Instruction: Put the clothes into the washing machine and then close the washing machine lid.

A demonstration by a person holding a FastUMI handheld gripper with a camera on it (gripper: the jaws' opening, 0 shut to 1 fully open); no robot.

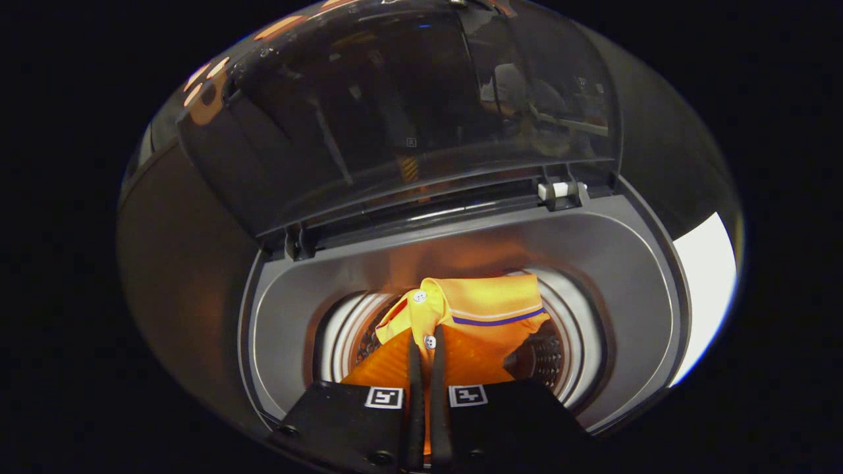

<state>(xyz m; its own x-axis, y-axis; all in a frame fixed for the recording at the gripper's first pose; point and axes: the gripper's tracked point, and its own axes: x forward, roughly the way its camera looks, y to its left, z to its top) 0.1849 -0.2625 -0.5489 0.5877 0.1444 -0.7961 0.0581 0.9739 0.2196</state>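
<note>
gripper: the gripper (427,342) is pinched nearly closed on the placket of the orange polo shirt (474,316), cloth held between both fingers.
shirt: bunched over the mouth of the drum (349,329), collar uppermost, not yet down inside.
snag risk: let go here and the collar could catch on the opening's grey rim (619,276).
lid: the lid (408,112) stands raised behind; cloth left over the rim would likely block it from closing.
</note>
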